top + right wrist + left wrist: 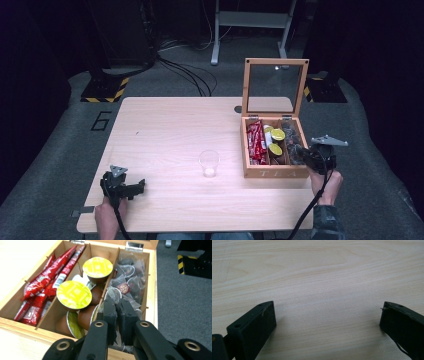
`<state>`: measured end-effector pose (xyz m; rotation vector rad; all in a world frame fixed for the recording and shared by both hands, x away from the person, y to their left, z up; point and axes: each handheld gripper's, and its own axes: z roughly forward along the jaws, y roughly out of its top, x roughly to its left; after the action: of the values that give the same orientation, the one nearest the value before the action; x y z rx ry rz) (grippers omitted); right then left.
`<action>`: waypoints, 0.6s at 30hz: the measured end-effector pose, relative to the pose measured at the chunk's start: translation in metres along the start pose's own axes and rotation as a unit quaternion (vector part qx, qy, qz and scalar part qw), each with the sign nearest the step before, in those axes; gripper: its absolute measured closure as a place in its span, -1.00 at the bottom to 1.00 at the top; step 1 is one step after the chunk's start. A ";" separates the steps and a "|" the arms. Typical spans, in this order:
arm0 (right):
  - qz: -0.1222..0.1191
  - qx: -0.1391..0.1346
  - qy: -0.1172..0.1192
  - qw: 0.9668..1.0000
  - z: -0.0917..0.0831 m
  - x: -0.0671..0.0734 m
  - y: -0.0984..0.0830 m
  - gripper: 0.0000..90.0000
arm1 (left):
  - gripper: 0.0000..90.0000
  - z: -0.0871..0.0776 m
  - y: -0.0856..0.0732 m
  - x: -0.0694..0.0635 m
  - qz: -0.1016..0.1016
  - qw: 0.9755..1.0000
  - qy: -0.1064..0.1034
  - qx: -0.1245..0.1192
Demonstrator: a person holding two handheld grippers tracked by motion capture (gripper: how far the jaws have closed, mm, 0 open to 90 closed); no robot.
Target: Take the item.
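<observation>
Right gripper (117, 305) is pinching a tea bag (111, 293) in the tea box (274, 172), glass cup (209, 163) still waiting empty, left gripper (131, 188) idling open-jawed.

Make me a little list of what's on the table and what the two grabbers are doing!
table: light wood
box: wooden tea box, lid up
left part: red sachets
middle part: yellow-lidded capsules
right part: clear tea bags
cup: clear plastic cup, beside box
left gripper: open, resting on table
right gripper: shut on a tea bag
</observation>
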<state>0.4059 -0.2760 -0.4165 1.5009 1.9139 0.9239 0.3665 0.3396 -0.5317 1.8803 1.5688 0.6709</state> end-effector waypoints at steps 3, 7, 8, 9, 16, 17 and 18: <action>-0.003 -0.012 0.004 1.000 -0.006 0.003 0.002 0.89 | -0.99 0.000 0.000 0.000 0.000 1.000 0.000 0.000; -0.013 -0.021 0.006 1.000 -0.012 0.010 0.006 0.90 | -0.99 0.000 0.000 0.000 0.000 1.000 0.000 0.000; -0.018 -0.021 0.004 1.000 -0.012 0.012 0.007 0.90 | -0.99 0.000 0.000 0.000 0.000 1.000 0.000 0.000; -0.023 -0.019 0.003 1.000 -0.012 0.014 0.007 0.90 | -0.99 0.000 0.000 0.000 0.000 1.000 0.000 0.000; -0.035 -0.026 0.009 0.999 -0.013 0.025 0.011 0.90 | -0.99 0.000 0.000 0.000 0.001 1.000 0.000 0.000; -0.041 -0.025 0.007 0.999 -0.013 0.028 0.012 0.90 | -0.99 0.000 0.000 0.000 0.000 1.000 0.000 0.000; -0.042 -0.026 0.007 0.999 -0.013 0.029 0.013 0.90 | -0.99 0.000 0.000 0.000 0.000 1.000 0.000 0.000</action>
<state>0.3970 -0.2480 -0.3986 1.3773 1.9325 0.9425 0.3664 0.3397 -0.5316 1.8816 1.5685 0.6703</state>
